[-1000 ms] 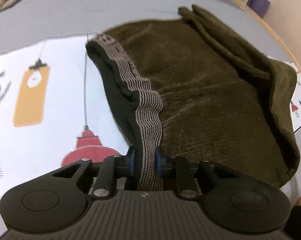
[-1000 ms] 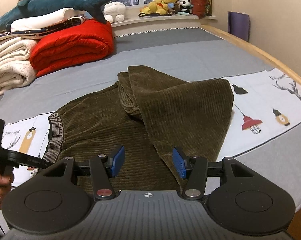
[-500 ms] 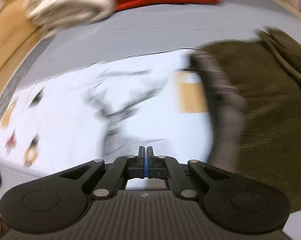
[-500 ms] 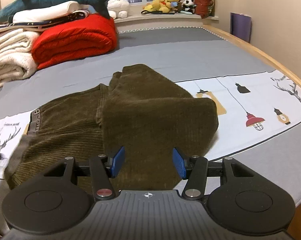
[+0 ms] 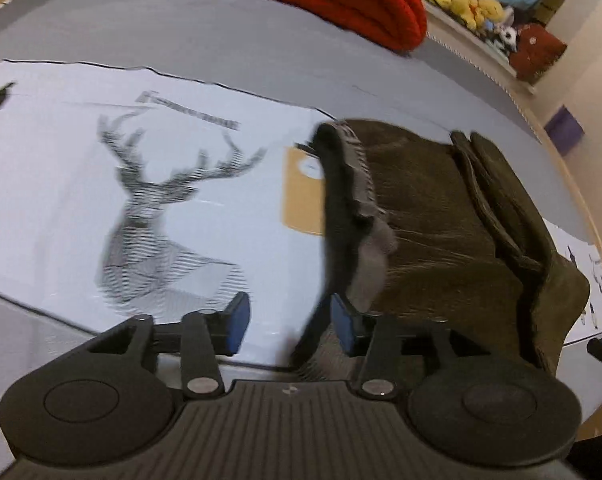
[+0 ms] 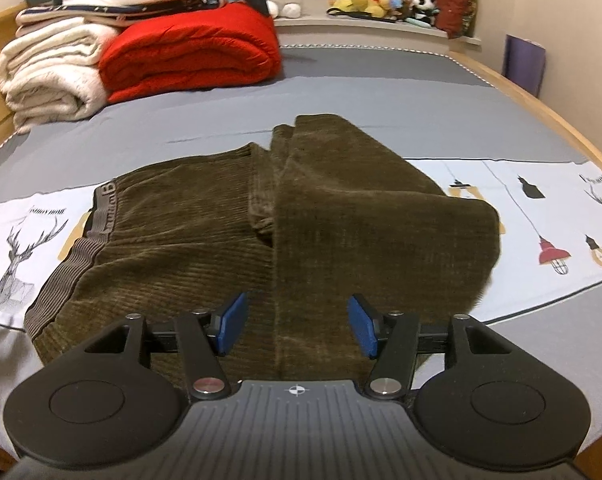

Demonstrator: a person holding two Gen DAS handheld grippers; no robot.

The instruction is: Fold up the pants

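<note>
Fingers of the left gripper [image 5: 287,326] are opening over the printed bedsheet [image 5: 61,184], nothing between them; the right gripper [image 6: 297,326] is opening above the folded olive corduroy pants [image 6: 301,232] lying on the bed.

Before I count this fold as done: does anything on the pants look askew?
Yes. The waistband edge curls up rather than lying flat, and the folded legs sit in a slanted, bunched layer across the pants.

Pants [image 6: 301,216] — ribbed corduroy cloth, matt, with a knit elastic waistband [image 6: 67,268]. Beneath them, bed sheet [image 6: 381,92] — smooth matt cloth. Bed frame [image 6: 541,108]: smooth wood.
</note>
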